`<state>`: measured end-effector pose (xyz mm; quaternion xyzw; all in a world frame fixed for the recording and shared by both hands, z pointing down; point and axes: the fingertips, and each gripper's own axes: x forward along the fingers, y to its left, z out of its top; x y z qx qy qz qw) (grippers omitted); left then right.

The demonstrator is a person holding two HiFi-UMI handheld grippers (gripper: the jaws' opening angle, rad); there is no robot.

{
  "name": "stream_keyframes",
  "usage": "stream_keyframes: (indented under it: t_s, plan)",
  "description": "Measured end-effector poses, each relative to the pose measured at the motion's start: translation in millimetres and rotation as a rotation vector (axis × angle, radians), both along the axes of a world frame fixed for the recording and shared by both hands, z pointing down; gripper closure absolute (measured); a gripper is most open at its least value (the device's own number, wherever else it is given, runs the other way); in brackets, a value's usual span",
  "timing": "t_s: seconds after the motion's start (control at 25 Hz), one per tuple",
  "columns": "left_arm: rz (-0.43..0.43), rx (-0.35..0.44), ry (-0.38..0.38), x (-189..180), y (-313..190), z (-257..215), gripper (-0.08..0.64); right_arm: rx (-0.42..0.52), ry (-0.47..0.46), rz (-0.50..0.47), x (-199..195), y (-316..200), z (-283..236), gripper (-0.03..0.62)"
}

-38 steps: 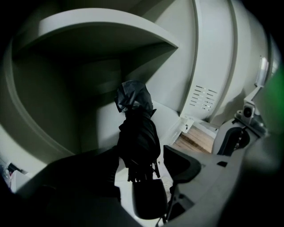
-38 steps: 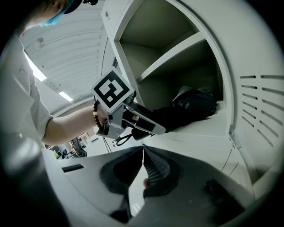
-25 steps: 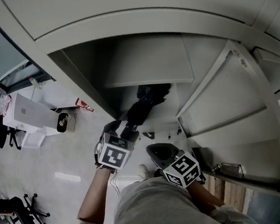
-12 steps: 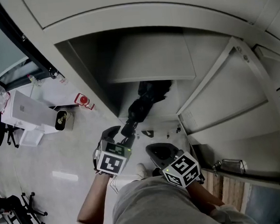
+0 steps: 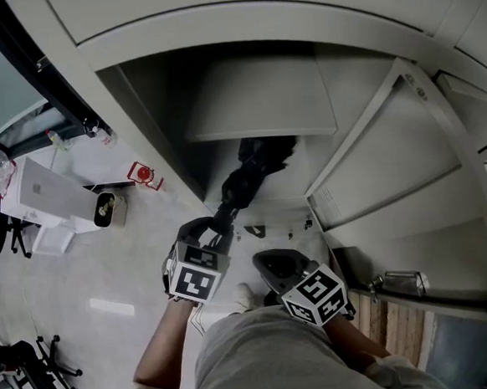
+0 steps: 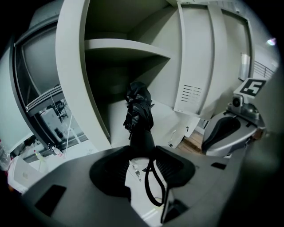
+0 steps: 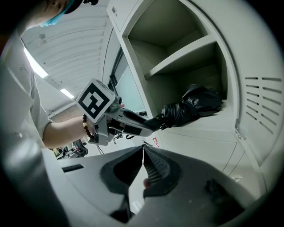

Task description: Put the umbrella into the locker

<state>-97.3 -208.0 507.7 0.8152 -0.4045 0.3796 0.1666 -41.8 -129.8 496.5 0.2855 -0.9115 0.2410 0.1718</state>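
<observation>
Seating folded umbrella [image 6: 138, 113] in locker [image 6: 73, 88], canopy end inside. Handle pinched by left tool [image 6: 142, 148], jaws just closing; right tool [image 7: 143, 153] closed, empty. Next, probably: push deeper, release.

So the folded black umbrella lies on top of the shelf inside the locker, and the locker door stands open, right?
Not quite: the umbrella lies beneath the shelf, not on top of it, as the right gripper view shows. It is inside the locker, and the locker door does stand open.
</observation>
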Motion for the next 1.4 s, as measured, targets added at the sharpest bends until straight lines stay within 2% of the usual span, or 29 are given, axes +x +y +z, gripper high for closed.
stream_keyframes:
  t_s: [0.56,1.4]
  plan:
    - [0.004,0.023,0.004,29,-42,-2,0.368,-0.003,0.003,0.032,14,-3,0,0.563]
    - [-0.019,0.035,0.0,39,-72,3,0.368,-0.006,-0.003,0.034,19,-9,1,0.563]
